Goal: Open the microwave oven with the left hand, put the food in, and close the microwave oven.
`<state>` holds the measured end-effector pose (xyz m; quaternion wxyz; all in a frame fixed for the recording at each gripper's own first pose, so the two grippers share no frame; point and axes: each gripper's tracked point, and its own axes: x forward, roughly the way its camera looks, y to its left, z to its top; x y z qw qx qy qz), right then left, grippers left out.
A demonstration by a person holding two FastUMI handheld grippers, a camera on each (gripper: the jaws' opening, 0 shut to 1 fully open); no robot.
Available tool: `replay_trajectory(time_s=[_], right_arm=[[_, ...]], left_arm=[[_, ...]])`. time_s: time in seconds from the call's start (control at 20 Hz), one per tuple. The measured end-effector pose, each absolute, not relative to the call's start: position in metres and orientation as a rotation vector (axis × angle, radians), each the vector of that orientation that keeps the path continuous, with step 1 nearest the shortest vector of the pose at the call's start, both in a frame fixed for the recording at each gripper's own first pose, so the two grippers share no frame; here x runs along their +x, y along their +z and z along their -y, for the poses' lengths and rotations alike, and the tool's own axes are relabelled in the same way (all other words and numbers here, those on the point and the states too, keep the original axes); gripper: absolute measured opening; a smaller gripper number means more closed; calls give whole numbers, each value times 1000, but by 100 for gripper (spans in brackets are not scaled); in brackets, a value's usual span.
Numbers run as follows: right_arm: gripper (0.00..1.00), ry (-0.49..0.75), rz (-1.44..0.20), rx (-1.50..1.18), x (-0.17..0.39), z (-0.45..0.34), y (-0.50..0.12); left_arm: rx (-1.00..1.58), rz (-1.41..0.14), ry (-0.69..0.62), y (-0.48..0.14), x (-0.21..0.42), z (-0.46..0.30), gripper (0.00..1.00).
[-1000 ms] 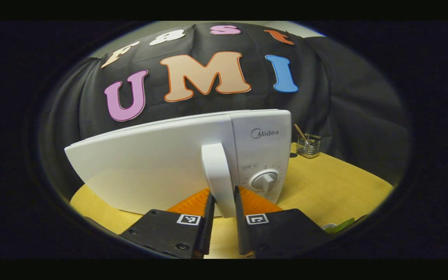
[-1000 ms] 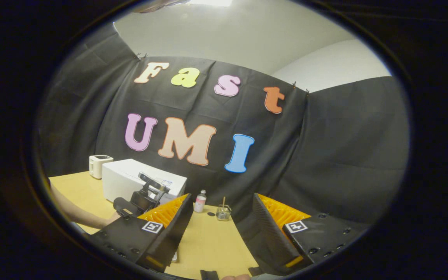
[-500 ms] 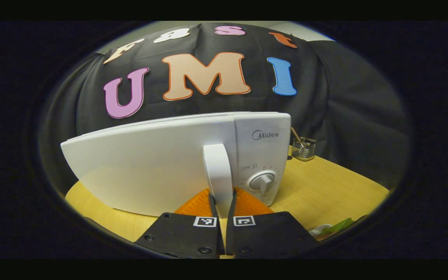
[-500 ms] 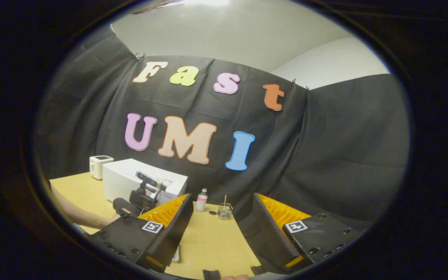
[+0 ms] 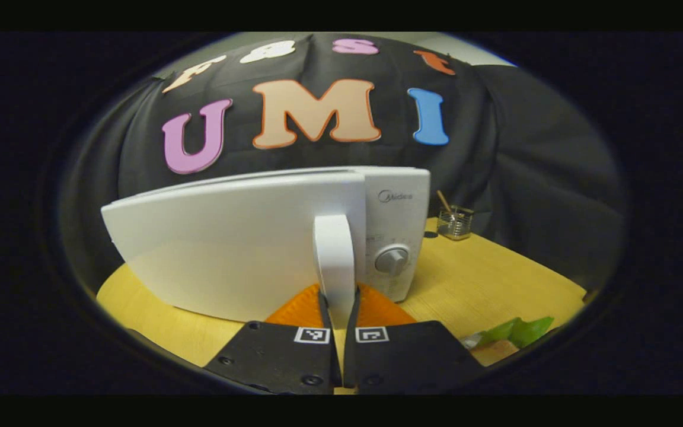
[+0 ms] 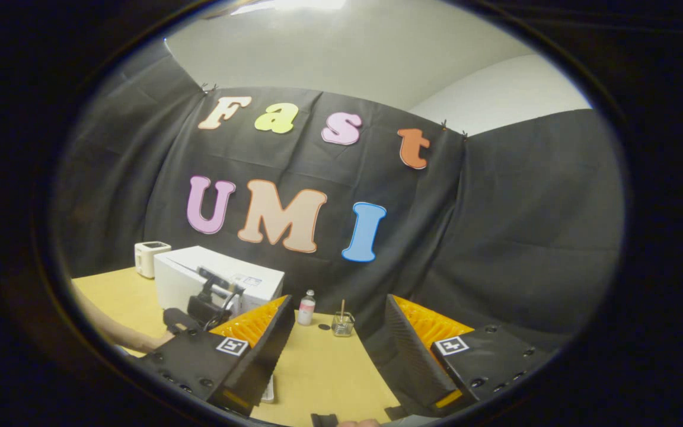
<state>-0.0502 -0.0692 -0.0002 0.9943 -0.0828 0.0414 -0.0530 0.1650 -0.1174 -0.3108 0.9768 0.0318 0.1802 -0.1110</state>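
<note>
Left gripper view: microwave oven (image 5: 246,243) at frame centre on table (image 5: 495,279); door handle (image 5: 334,261) centre, control knob (image 5: 392,260) just right of it. Glass jar (image 5: 455,220) right of oven, farther back. Food (image 5: 516,331) at lower right.

Right gripper view: oven at lower left, toaster (image 6: 150,258) left of it; small bottle (image 6: 306,308) and jar lower centre, side by side.

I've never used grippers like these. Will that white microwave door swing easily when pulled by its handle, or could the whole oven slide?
The left gripper is shut on the handle. The door looks stiff and probably swings freely. The microwave looks bulky, so it likely stays put.
</note>
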Motion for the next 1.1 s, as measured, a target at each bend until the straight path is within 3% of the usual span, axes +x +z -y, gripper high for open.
replay_trajectory(time_s=[0.5,1.1], right_arm=[[97,-25,-104,-77,-25,43,-20],[97,78,-107,-71,-25,-10,-32]], left_arm=[[45,-424,-340,-308,59,59,3],[67,-458,-220,-306,-10,-30,4]])
